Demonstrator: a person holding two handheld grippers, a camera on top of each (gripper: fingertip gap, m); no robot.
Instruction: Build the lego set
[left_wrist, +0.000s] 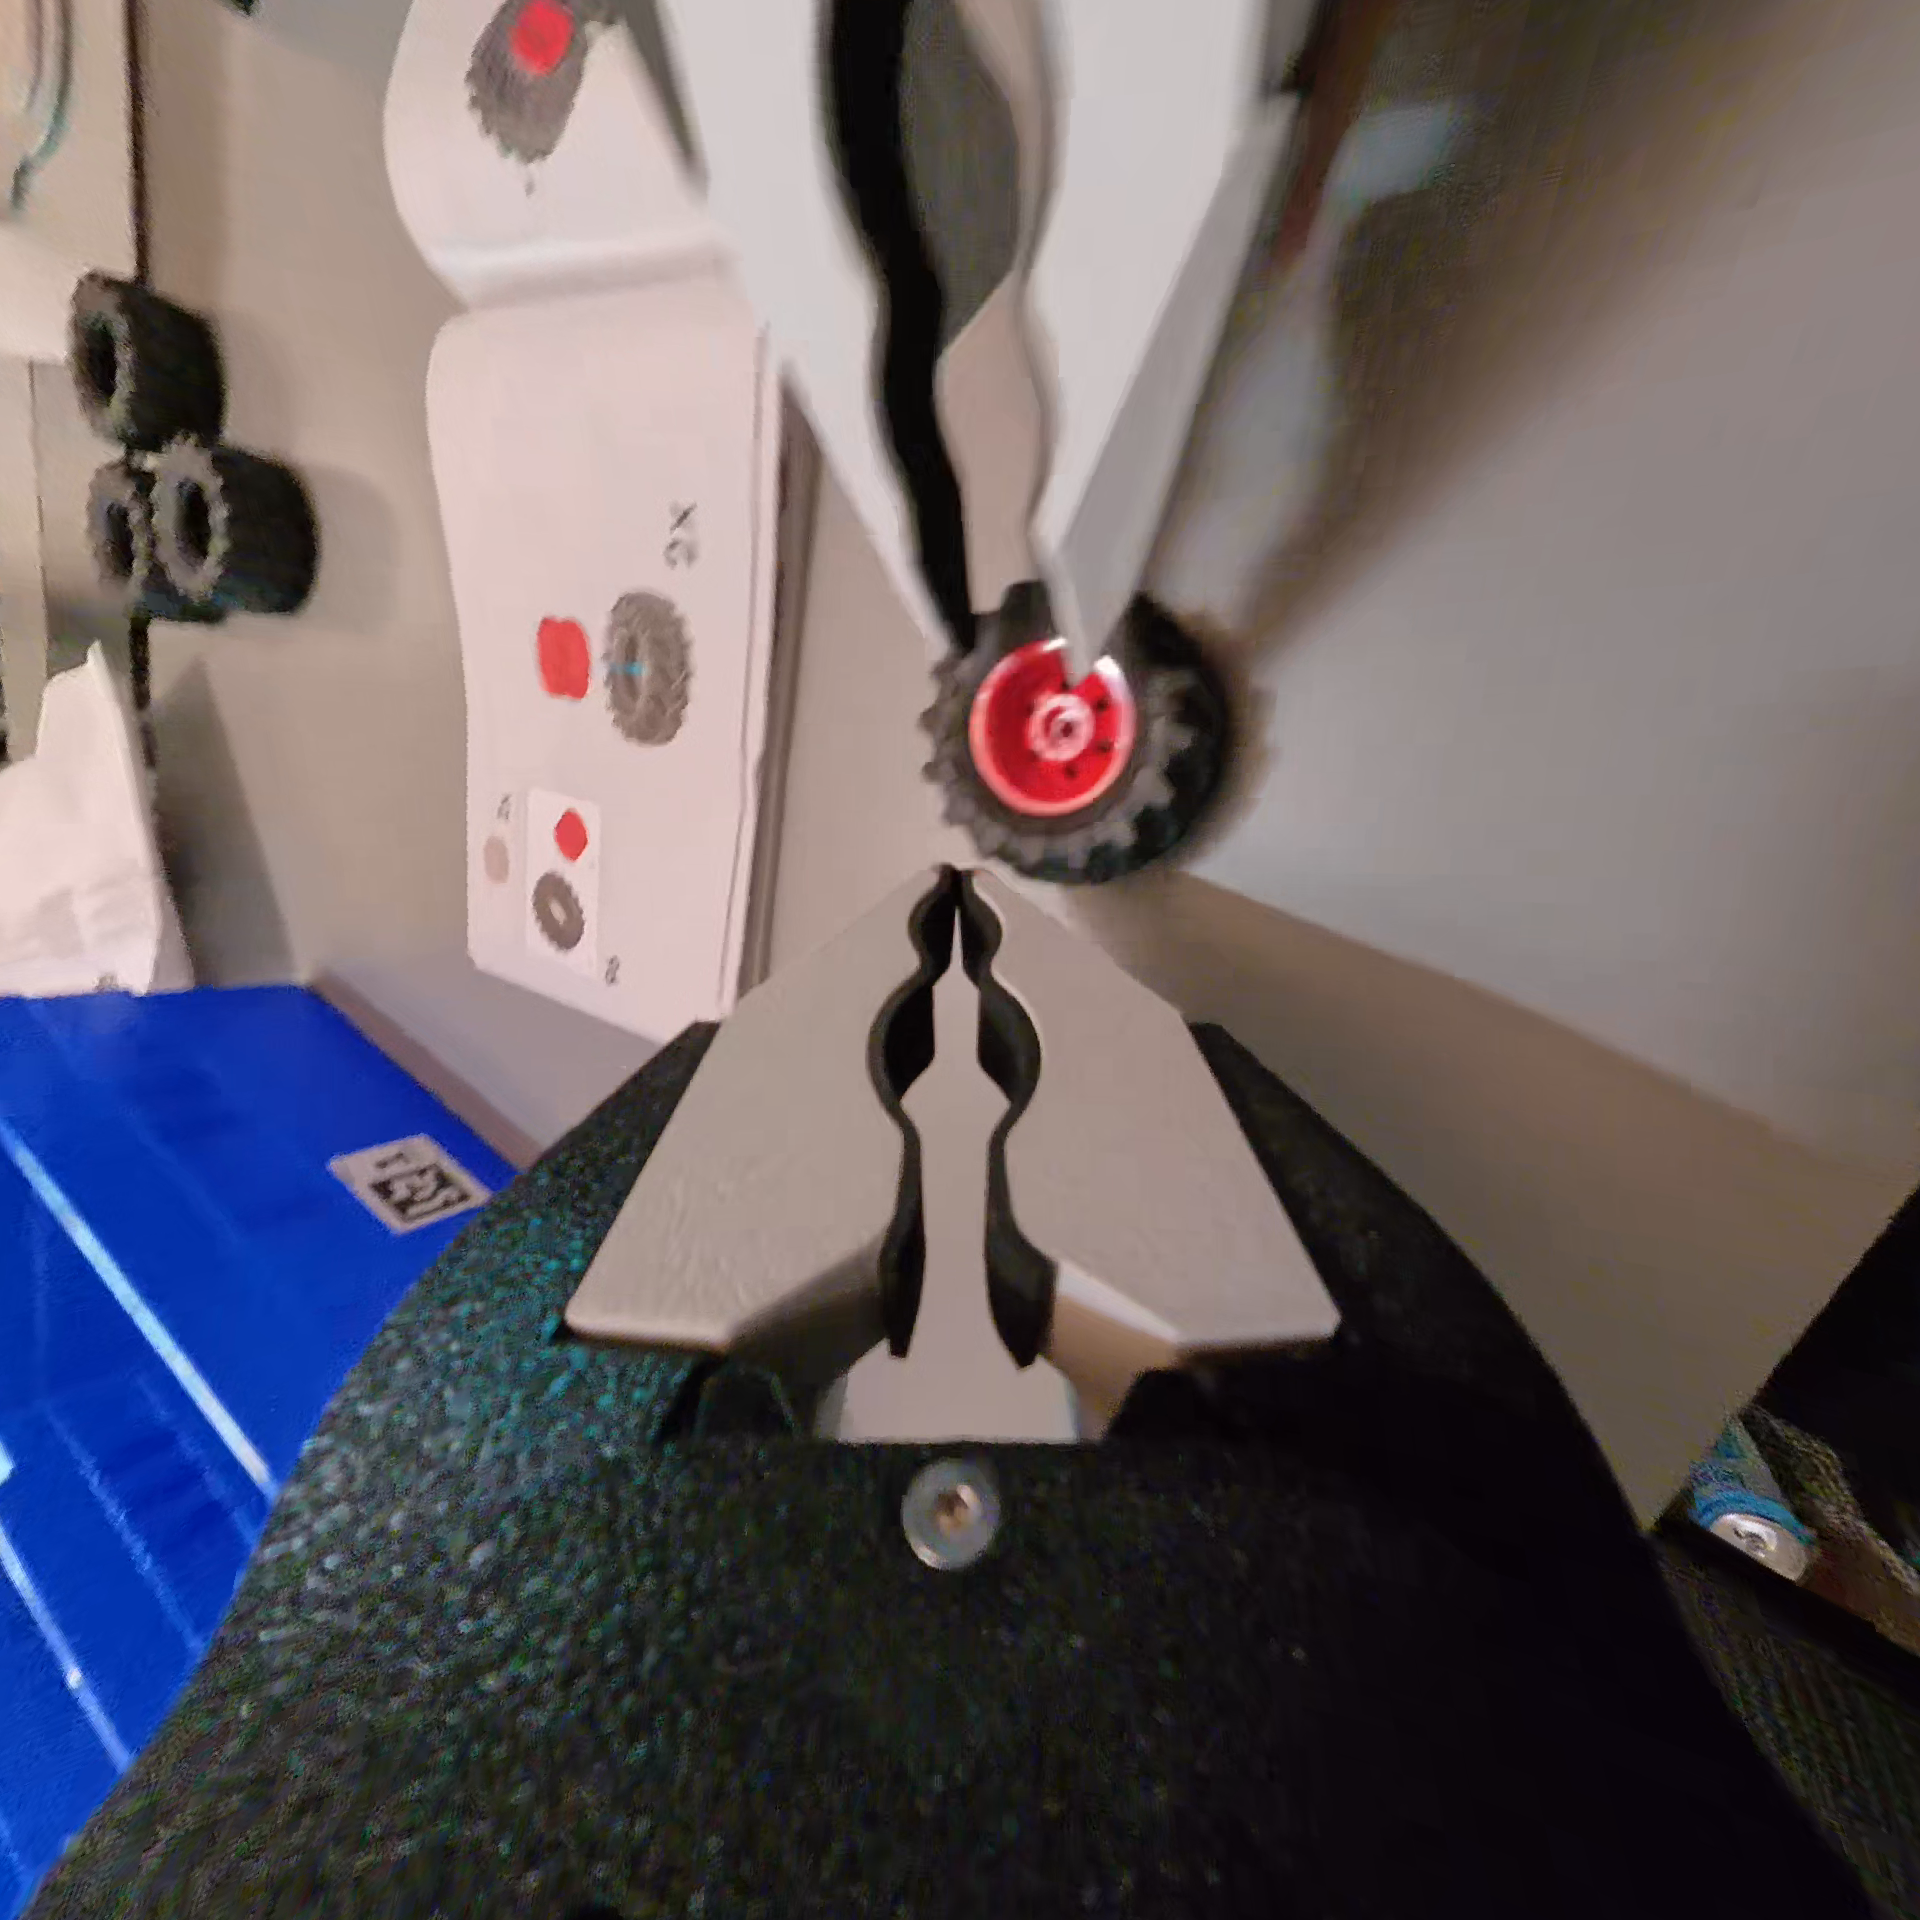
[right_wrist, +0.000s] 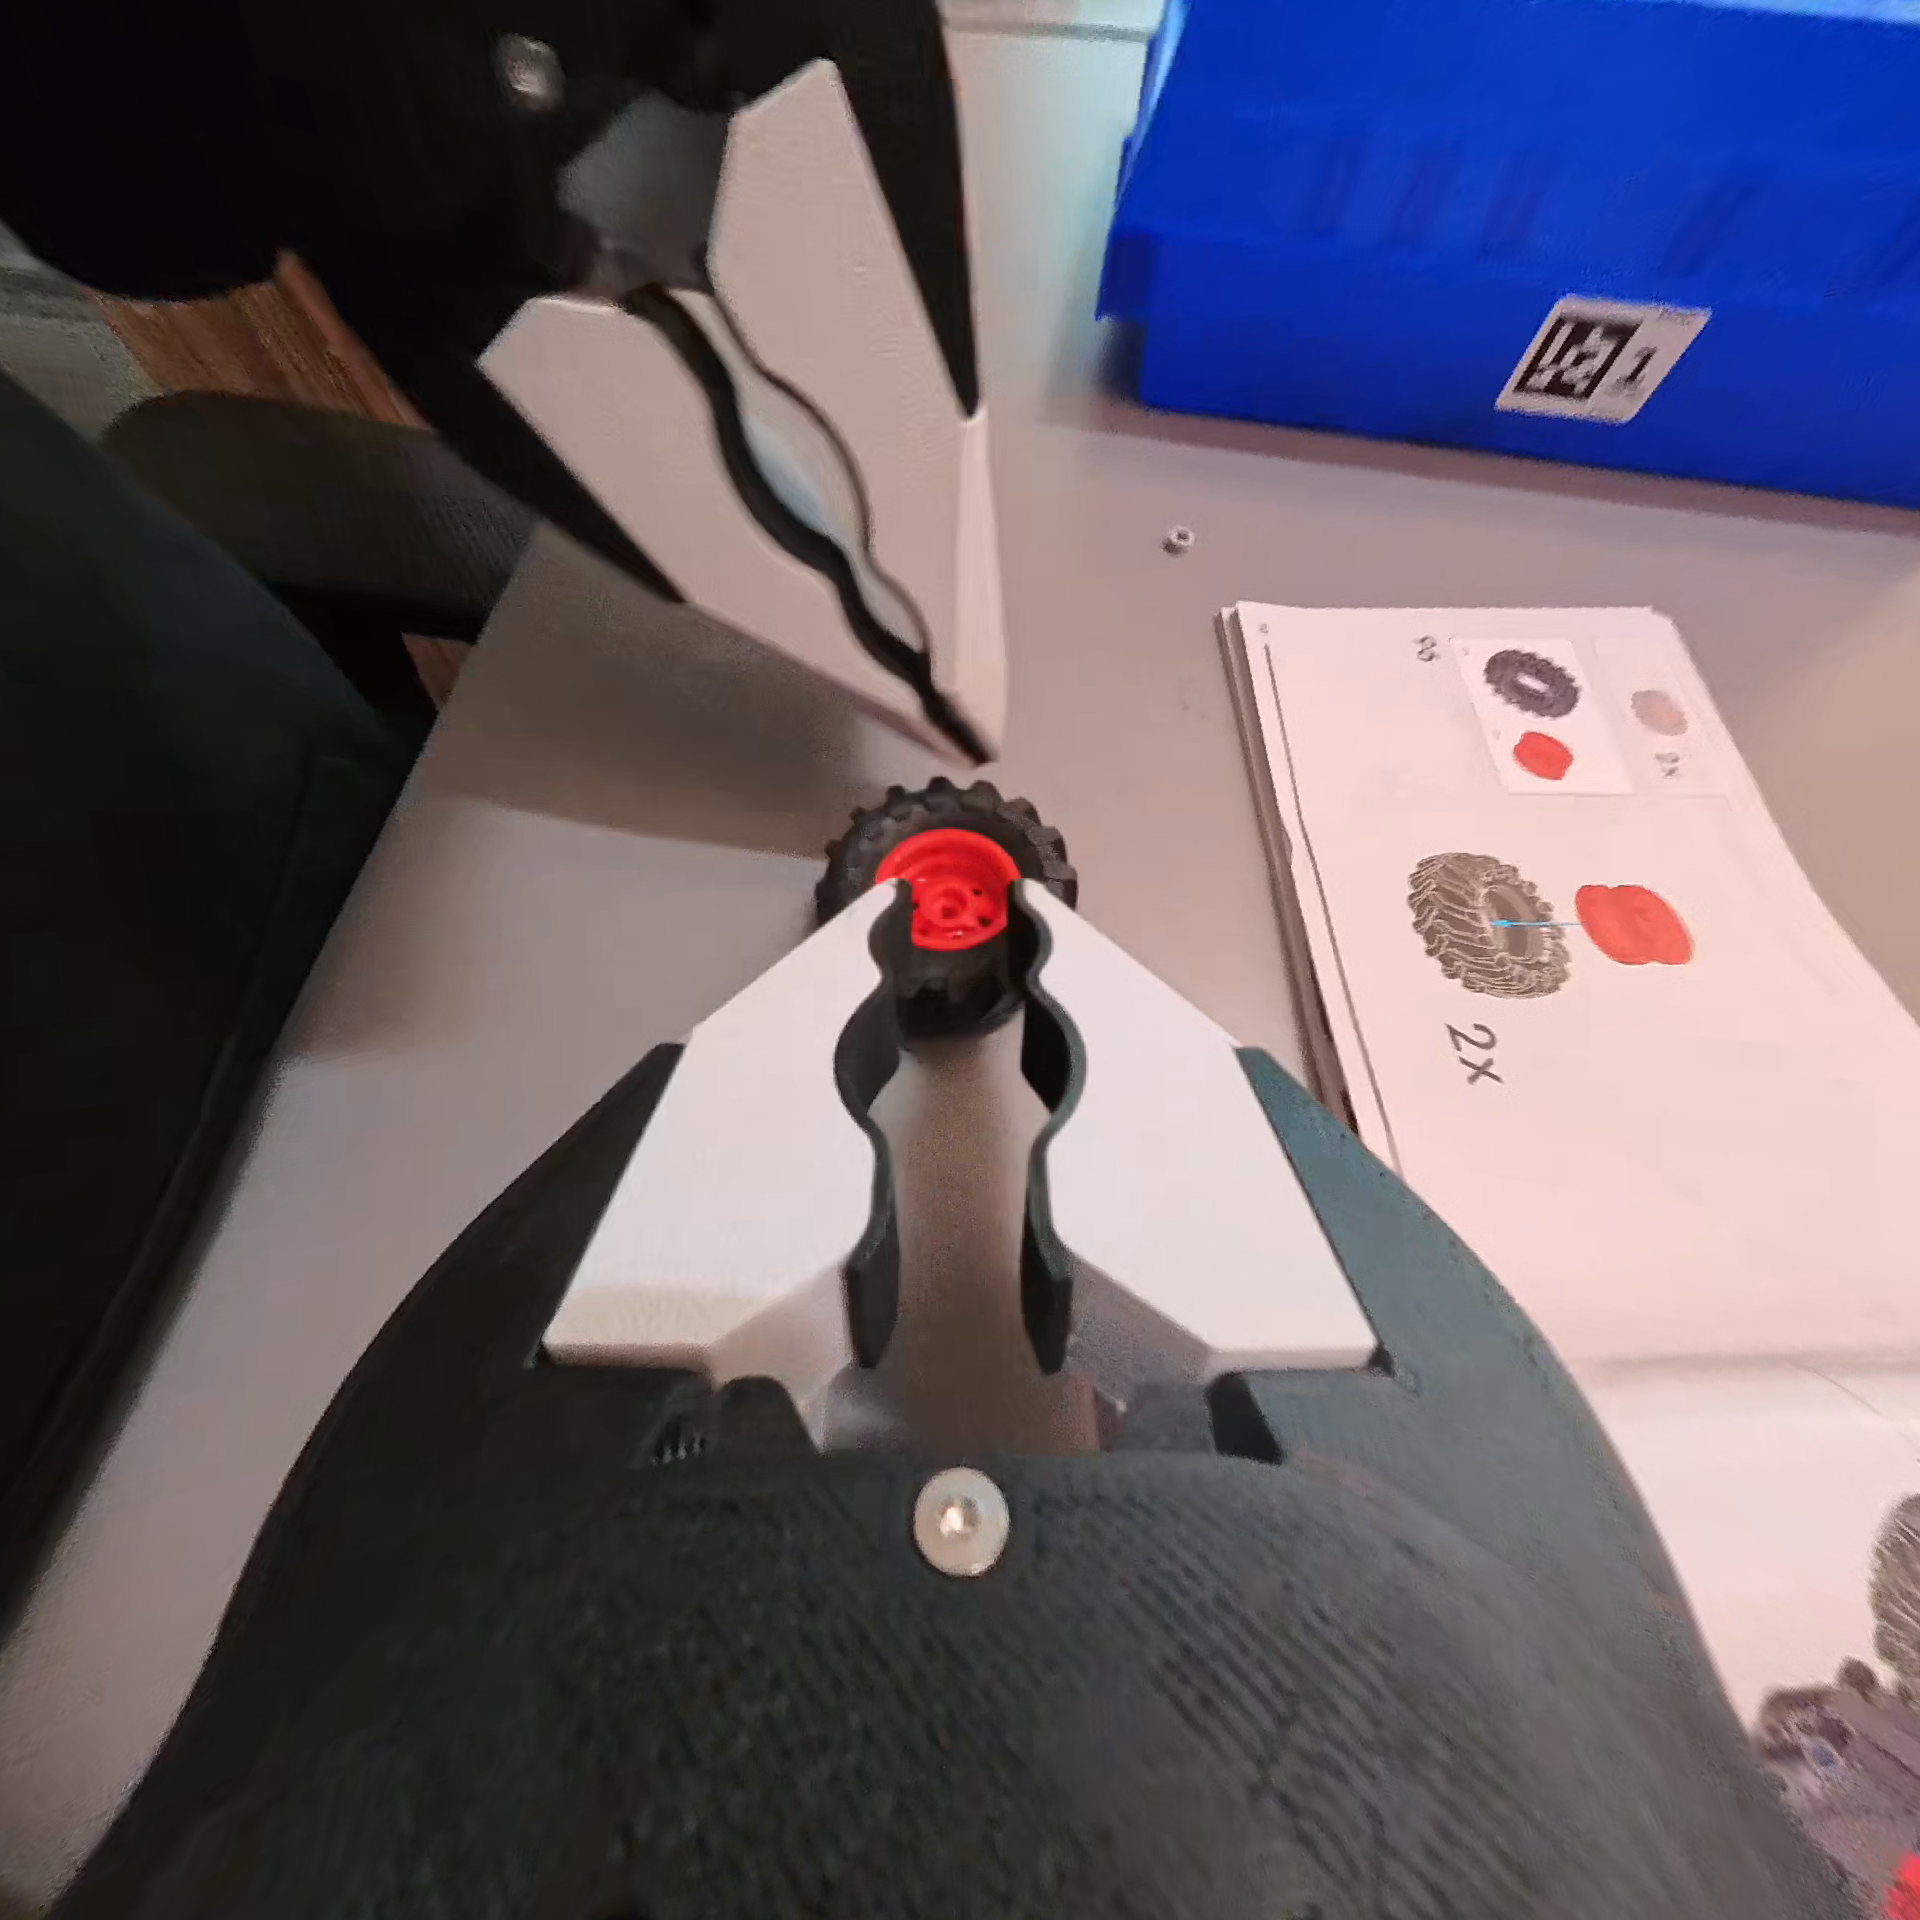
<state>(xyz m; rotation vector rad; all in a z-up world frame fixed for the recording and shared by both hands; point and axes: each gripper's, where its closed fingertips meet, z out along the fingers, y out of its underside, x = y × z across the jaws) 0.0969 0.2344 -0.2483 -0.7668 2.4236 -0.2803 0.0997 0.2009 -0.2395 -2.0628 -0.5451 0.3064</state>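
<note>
The right gripper has its jaws pinching a black wheel with a red hub at their tips, the wheel standing on the grey tabletop. The left gripper has its jaws pressed together and empty, their tips just short of the wheel's tread. Beside the wheel lies an open instruction booklet, beyond it a blue bin; three loose black tyres sit well apart.

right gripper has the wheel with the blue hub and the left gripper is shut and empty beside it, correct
Not blue: the hub is red, as the right wrist view shows. The right gripper has the wheel, and the left gripper is shut and empty beside it.
</note>
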